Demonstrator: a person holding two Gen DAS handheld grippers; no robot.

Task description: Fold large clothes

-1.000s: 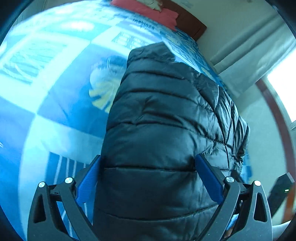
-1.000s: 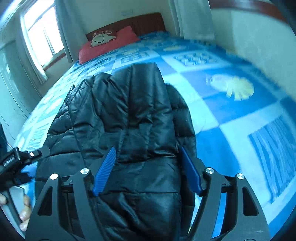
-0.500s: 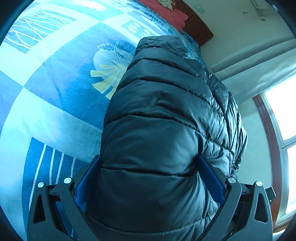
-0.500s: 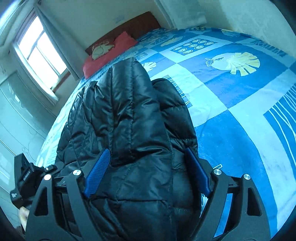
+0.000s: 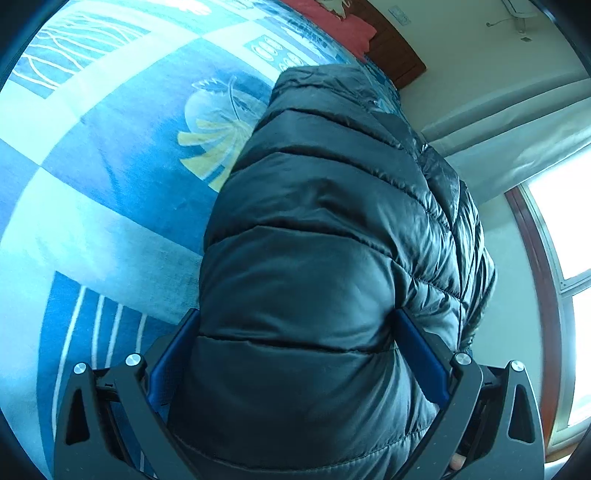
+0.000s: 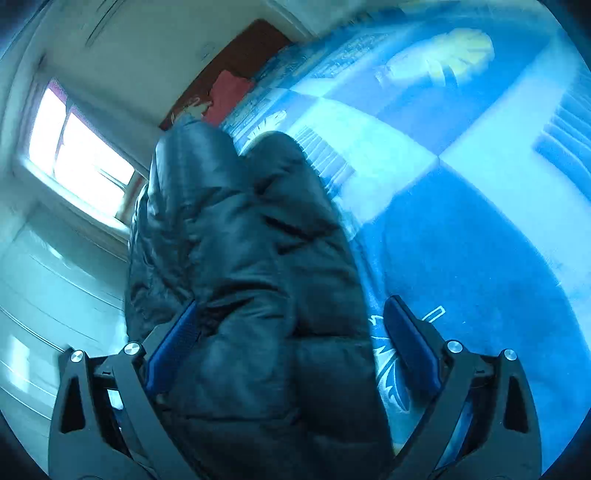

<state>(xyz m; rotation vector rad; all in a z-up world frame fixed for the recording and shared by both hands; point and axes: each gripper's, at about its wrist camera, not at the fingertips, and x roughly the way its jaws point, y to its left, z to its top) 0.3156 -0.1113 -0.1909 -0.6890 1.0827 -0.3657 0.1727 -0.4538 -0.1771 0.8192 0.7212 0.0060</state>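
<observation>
A black quilted puffer jacket [image 5: 325,236] lies on a blue and white patterned bedspread [image 5: 110,177]. My left gripper [image 5: 295,332] has its jaws spread wide, with a thick part of the jacket filling the gap between the blue pads [image 5: 417,350]. In the right wrist view the same jacket [image 6: 251,266] bulges between the wide-spread jaws of my right gripper [image 6: 291,328]. It touches the left pad [image 6: 173,343]; the right pad [image 6: 410,343] stands clear of it over the bedspread [image 6: 480,240]. That view is blurred and tilted.
A red pillow [image 5: 343,22] and a brown headboard [image 5: 399,59] are at the bed's far end. A white curtain [image 5: 517,147] and a bright window [image 5: 565,229] stand to the right of the bed. The window also shows in the right wrist view [image 6: 85,155].
The right gripper has tilted sharply and swung, blurring its view; the jacket now sits off its right pad. The left gripper has shifted only slightly over the jacket.
</observation>
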